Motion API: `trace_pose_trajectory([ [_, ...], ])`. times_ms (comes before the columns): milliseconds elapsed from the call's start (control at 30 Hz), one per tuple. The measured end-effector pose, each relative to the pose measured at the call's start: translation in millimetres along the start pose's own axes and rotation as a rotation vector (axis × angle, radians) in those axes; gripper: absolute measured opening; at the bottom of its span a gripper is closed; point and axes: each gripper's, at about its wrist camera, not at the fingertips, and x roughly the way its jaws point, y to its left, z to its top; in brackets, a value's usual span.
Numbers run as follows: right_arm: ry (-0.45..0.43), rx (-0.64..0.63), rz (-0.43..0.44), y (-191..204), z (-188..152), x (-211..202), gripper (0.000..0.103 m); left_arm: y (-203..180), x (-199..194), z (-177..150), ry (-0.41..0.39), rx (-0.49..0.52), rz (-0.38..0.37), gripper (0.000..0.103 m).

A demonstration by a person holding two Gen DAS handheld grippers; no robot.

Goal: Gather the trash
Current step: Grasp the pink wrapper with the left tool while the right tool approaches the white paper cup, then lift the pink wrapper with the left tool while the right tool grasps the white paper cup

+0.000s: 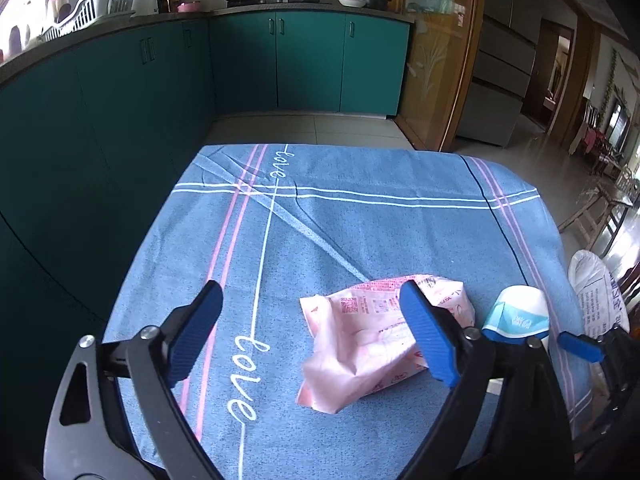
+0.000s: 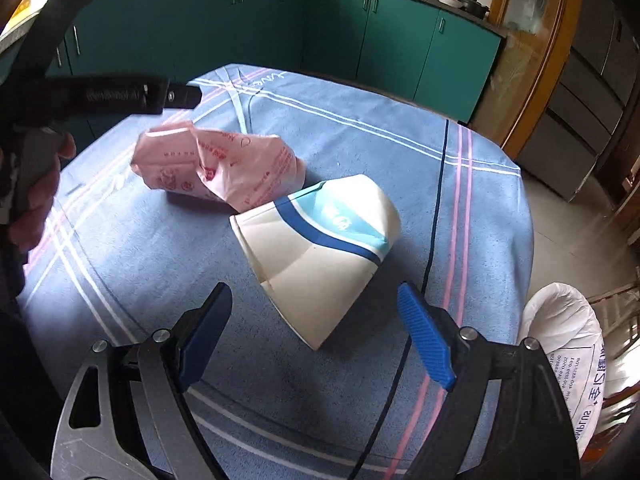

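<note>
A crumpled pink wrapper lies on the blue tablecloth; it also shows in the right wrist view. A squashed white paper cup with blue bands lies on its side next to the wrapper; its top shows in the left wrist view. My left gripper is open above the cloth, its right finger over the wrapper. My right gripper is open, its fingers on either side of the cup's near end, not touching it. The left gripper's body shows at the left in the right wrist view.
A white woven sack stands on the floor off the table's right edge; it also shows in the left wrist view. Teal kitchen cabinets run behind and to the left. A wooden door frame stands at the right.
</note>
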Motion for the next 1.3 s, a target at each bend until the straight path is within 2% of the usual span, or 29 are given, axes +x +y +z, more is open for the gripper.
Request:
trace_pose_trajectory([
  [167, -0.003, -0.002, -0.111, 2, 5, 15, 0.085, -3, 10, -2, 0.057, -0.015, -0.054, 0.094],
  [233, -0.004, 0.004, -0.132, -3, 5, 14, 0.085, -6, 14, -4, 0.091, -0.005, -0.078, 0.094],
  [400, 0.002, 0.029, -0.169, -31, 1, 5, 0.085, -13, 12, -12, 0.115, 0.043, -0.124, 0.094],
  [533, 0.025, 0.127, -0.250, -68, -5, 3, 0.085, -25, 9, -21, 0.143, 0.095, -0.188, 0.094],
  [633, 0.036, 0.217, -0.290, -94, -10, -2, 0.085, -42, -3, -30, 0.115, 0.179, -0.203, 0.094],
  [767, 0.016, 0.312, -0.254, -117, -15, -11, 0.085, -59, -15, -39, 0.071, 0.264, -0.197, 0.094],
  [933, -0.012, 0.330, -0.231, -119, -14, -14, 0.087, -70, -23, -45, 0.028, 0.327, -0.173, 0.094],
  [1300, -0.062, 0.167, -0.127, -84, 13, -7, 0.087, -66, -21, -40, 0.020, 0.307, -0.165, 0.094],
])
